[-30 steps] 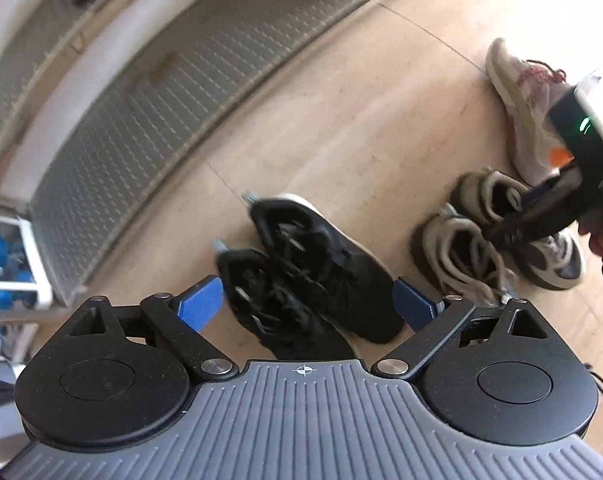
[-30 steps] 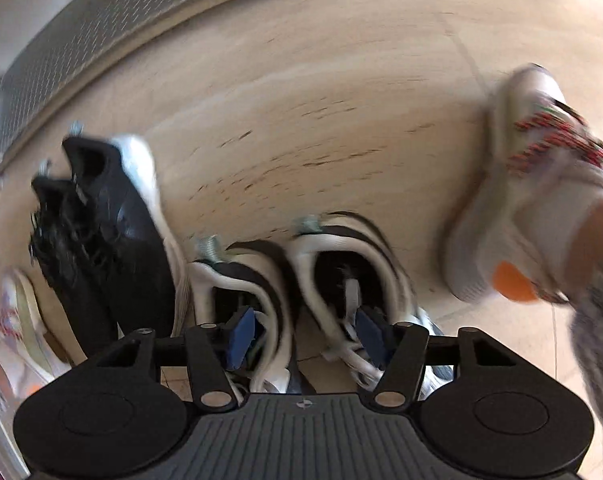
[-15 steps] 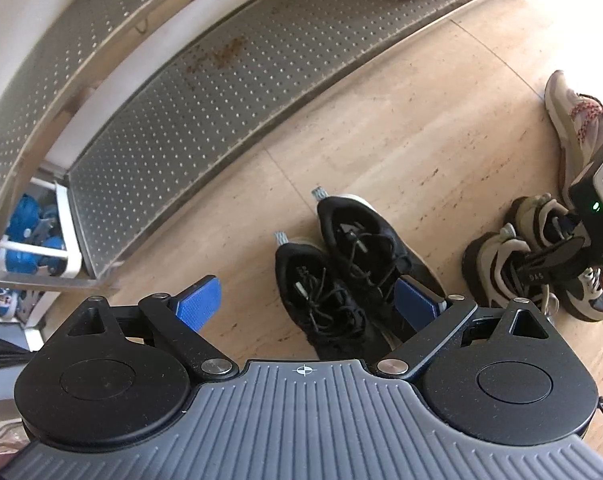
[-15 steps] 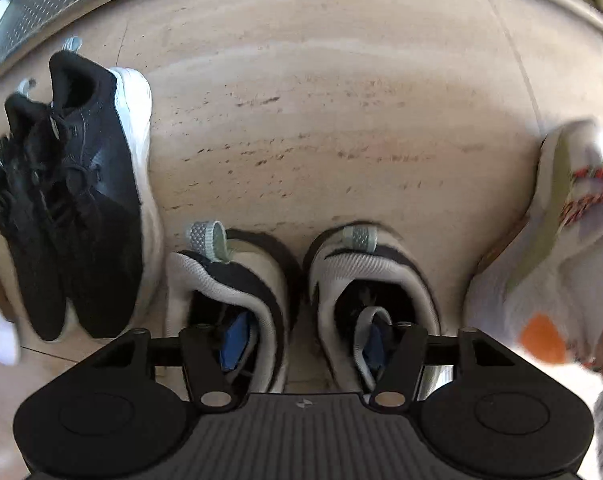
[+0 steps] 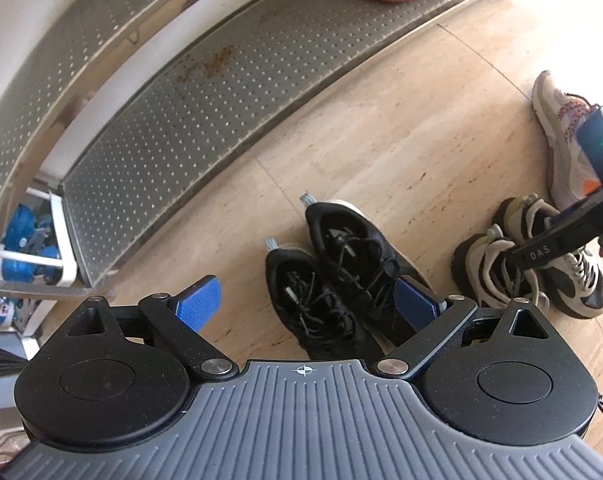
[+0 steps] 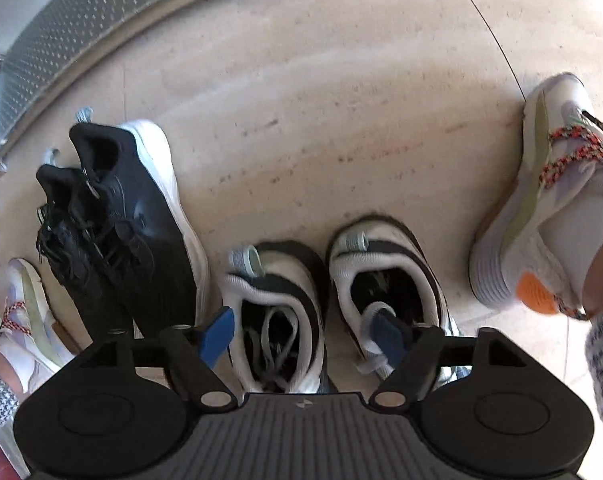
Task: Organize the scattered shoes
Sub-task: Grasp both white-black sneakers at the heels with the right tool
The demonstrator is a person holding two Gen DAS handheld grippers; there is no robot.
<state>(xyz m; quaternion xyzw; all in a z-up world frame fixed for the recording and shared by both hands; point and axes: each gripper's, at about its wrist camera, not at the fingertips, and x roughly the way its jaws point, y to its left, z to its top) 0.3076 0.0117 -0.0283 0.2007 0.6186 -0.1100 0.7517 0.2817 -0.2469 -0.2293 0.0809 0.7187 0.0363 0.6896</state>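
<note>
Opening right gripper [image 6: 303, 334] fingers straddle two white-black sneakers' [image 6: 277, 312] adjoining walls.

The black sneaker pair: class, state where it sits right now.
In the left wrist view the black sneaker pair stands on the floor between the metal shoe rack and the white-and-black sneaker pair, heels toward the rack.

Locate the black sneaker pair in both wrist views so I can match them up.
Left wrist: black sneaker pair sits bottom centre, heels toward the metal shoe rack.
Right wrist: black sneaker pair lies at the left, beside the white-and-black sneakers.
Shared landmark: the rack, top left in both.
</note>
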